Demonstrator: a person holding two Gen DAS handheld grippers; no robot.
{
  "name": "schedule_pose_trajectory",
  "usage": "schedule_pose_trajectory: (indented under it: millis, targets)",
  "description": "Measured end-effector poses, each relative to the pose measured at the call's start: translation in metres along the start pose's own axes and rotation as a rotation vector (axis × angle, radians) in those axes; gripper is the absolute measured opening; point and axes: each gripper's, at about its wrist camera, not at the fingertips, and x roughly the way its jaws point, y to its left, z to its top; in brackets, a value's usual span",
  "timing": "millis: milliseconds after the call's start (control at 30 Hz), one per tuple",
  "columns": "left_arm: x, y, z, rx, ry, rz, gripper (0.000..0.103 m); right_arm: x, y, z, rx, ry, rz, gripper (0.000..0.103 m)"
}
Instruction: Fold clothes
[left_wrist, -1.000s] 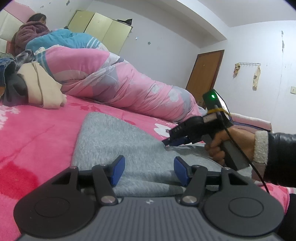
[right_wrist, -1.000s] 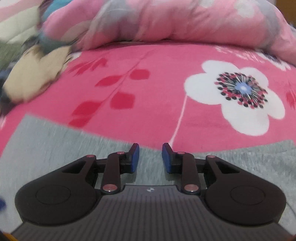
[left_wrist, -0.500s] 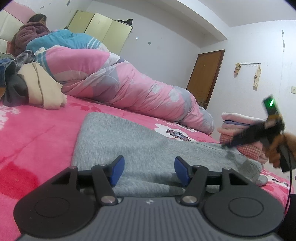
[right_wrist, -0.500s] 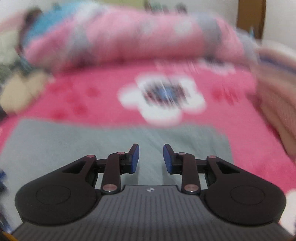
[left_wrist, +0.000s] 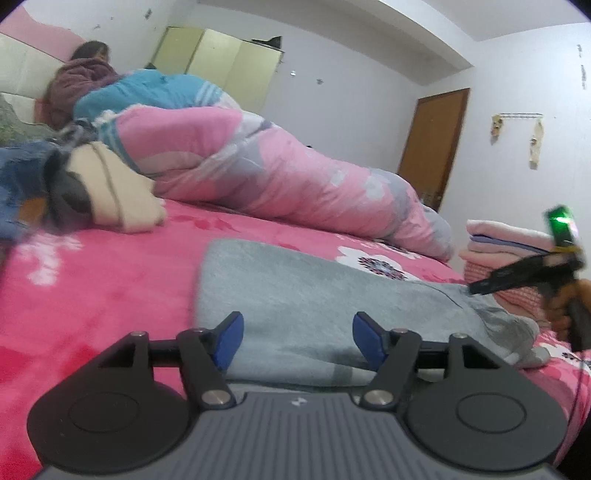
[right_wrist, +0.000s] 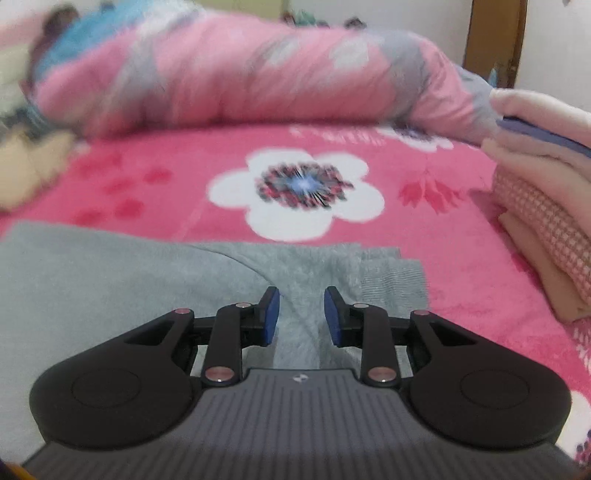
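Even indoor light, motion-blurred fisheye views

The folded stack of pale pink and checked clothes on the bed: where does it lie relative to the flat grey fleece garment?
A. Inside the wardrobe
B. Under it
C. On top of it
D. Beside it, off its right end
D: the folded stack of pale pink and checked clothes rests on the pink flowered blanket, past the right end of the flat grey fleece garment.

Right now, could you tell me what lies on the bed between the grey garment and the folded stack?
Only bare pink floral blanket. In the right wrist view, the grey garment ends short of the folded stack, with nothing between them.
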Motion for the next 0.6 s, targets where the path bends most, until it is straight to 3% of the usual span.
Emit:
schedule_pose_trajectory:
  millis: [67, 167, 267, 333, 400, 467, 533, 600]
  targets:
    - [-0.01, 0.006, 0.004, -0.004, 0.005, 0.036, 0.069, -0.012, -0.003, -0.01, -0.023, -0.017, 0.032, 0.027]
    - [-0.021, 0.008, 0.007, 0.007, 0.023, 0.08, 0.07, 0.009, -0.011, -0.034, -0.053, 0.064, -0.007, 0.028]
    - [-0.033, 0.004, 0.009, 0.035, 0.045, 0.117, 0.073, 0.004, -0.013, -0.04, -0.02, 0.019, -0.003, 0.029]
    - [-0.036, -0.005, 0.008, 0.07, 0.059, 0.125, 0.086, -0.016, -0.003, -0.035, 0.001, -0.036, 0.06, 0.029]
    - [-0.038, -0.016, 0.007, 0.108, 0.073, 0.129, 0.089, -0.042, 0.017, -0.034, -0.033, -0.112, 0.171, 0.03]
    - [-0.041, -0.027, 0.006, 0.145, 0.087, 0.134, 0.092, -0.066, 0.047, -0.039, -0.131, -0.175, 0.313, 0.033]
    - [-0.041, -0.037, 0.006, 0.178, 0.104, 0.138, 0.095, -0.084, 0.078, -0.046, -0.249, -0.222, 0.447, 0.043]
    - [-0.038, -0.044, 0.005, 0.189, 0.127, 0.139, 0.097, -0.092, 0.112, -0.057, -0.39, -0.224, 0.551, 0.048]
